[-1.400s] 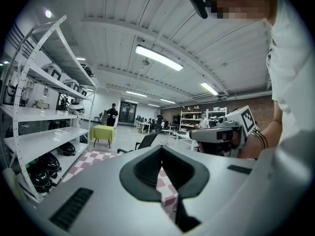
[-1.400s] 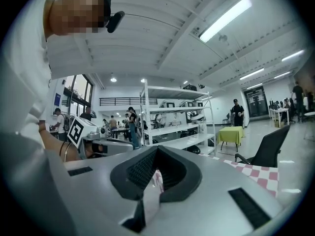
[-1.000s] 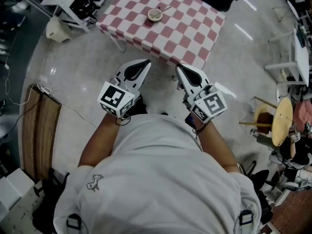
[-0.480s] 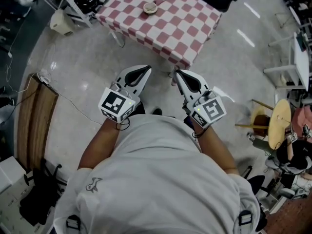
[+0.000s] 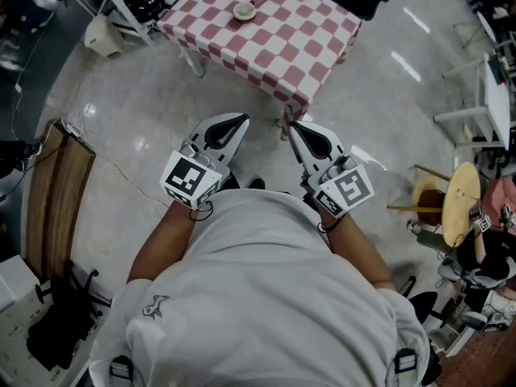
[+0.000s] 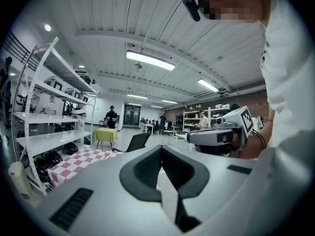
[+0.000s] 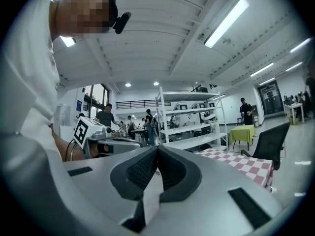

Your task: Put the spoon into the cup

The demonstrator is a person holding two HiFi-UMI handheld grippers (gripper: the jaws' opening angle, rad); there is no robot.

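Left gripper (image 5: 239, 124): held low in front of the person's body, over bare floor, nose aimed at the far table. Jaws pressed together, nothing between them. Its own view (image 6: 160, 150) shows the pads meeting, with only the checked cloth low on the left.

Table (image 5: 310, 51): red-and-white checks, far side of the scene, near corner pointing between the two grippers. The cup (image 5: 244, 10) sits toward its far left part, well apart from both grippers. From the left gripper it lies almost straight ahead. From the right one it lies ahead and to the left.

Spoon (image 5: 256, 2): only a thin pale sliver at the cup's far-right rim, long axis running from the cup toward far right. Too small to tell whether the bowl end rests inside the cup or beside it. The scene would fit either a spoon already in the cup or one lying against it.

Right gripper (image 5: 297, 131): level with the left one, just beside it, jaws also closed on nothing (image 7: 157, 149). The left looks slightly nearer the cup, by my reckoning.
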